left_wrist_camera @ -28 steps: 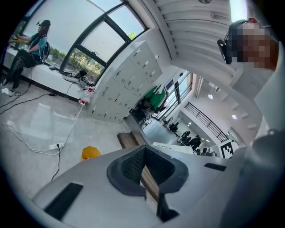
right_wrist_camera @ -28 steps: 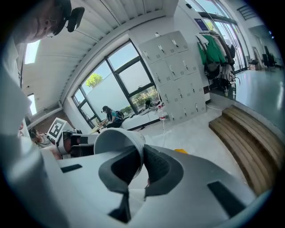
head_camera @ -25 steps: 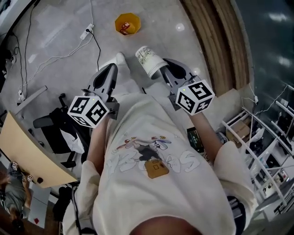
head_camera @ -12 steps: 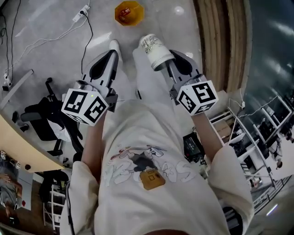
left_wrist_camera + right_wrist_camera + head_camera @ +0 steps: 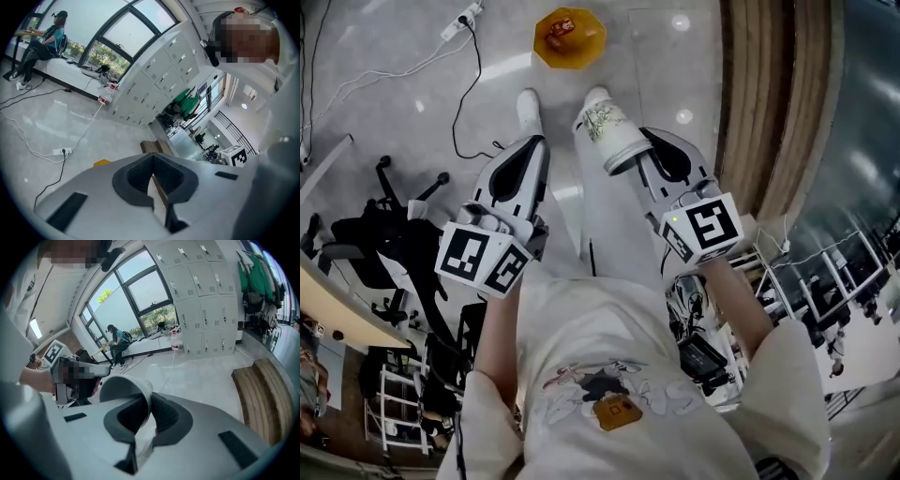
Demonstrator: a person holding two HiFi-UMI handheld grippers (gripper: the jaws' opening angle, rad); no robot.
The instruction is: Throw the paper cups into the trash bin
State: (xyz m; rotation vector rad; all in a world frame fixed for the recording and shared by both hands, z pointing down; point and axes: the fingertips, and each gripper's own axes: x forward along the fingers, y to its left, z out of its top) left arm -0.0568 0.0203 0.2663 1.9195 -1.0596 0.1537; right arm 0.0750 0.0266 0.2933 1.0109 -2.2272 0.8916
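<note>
My right gripper (image 5: pixel 146 414) is clenched on the paper cup (image 5: pixel 123 389). It pinches one side of the thin wall just below the rim, with one jaw inside the mouth and one outside, and the base points away from me. My left gripper (image 5: pixel 153 174) is closed on nothing and hangs beside the right one at about the same height. Both are angled down toward the floor (image 5: pixel 412 84) in front of the person's shoes (image 5: pixel 528 105). The trash bin (image 5: pixel 569 37), a small orange one with some litter already in it, stands on the floor well beyond the shoes, nearly in line with the cup. I judge this to be the carry toward the drop, with the release not yet made. The main risk I see is the grip: a pinch on a single wall can crease the paper and let the cup swing or slip out. The cup would then land short of the bin, near the feet. Letting go from this far back would do the same, since a cup this light could drift or bounce off the narrow rim. A cable (image 5: pixel 473 94) also trails across the floor left of the path, and a foot or the left gripper could catch it.
</note>
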